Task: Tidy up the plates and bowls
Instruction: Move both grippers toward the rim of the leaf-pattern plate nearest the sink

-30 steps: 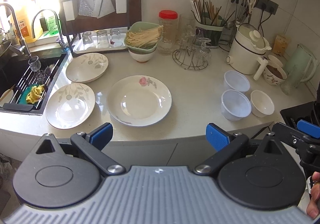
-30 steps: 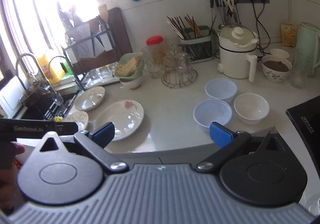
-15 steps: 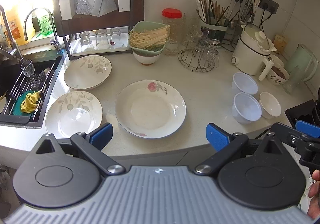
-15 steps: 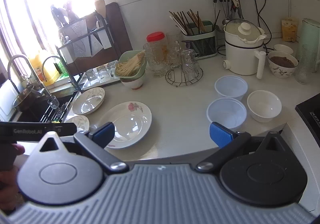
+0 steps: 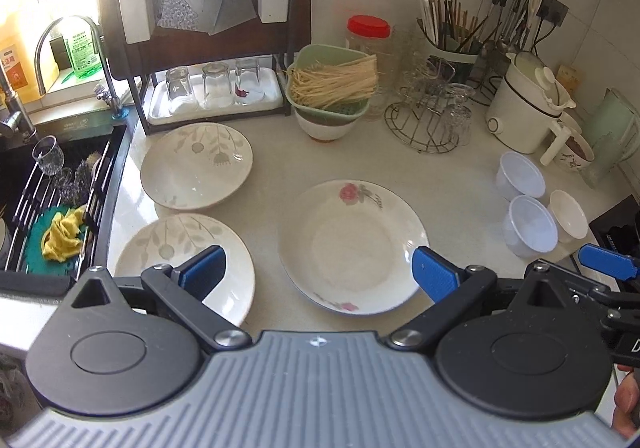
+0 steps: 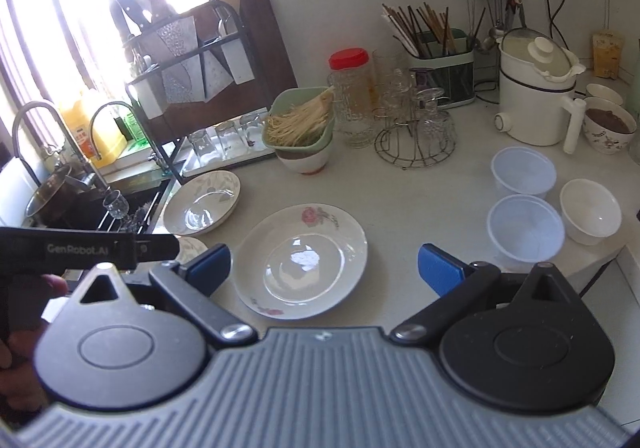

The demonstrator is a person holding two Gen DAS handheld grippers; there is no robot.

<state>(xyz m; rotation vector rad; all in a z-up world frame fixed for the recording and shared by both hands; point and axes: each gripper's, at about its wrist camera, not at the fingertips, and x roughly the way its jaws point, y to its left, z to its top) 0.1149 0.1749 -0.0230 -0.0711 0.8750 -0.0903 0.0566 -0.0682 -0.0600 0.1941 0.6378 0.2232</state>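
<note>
A white plate with pink roses [image 5: 352, 244] [image 6: 300, 260] lies mid-counter. Two leaf-patterned plates lie to its left, one far [image 5: 196, 164] [image 6: 202, 202] and one near [image 5: 184, 252]. Two translucent plastic bowls [image 5: 520, 172] [image 5: 530, 224] [image 6: 524, 226] and a small white bowl [image 5: 568, 214] [image 6: 590, 210] stand at the right. My left gripper [image 5: 316, 272] is open and empty, over the near edge of the rose plate. My right gripper [image 6: 324, 266] is open and empty, above the same plate's near side.
A sink [image 5: 48, 188] with a rack and yellow cloth is at the left. A dish rack with glasses [image 5: 212, 88], a green basket of noodles on a bowl [image 5: 328, 88], a wire glass stand [image 5: 428, 120] and a white cooker [image 5: 524, 108] line the back.
Both grippers have moved forward toward the counter, so the plates and bowls appear larger and closer. Both stay open.
</note>
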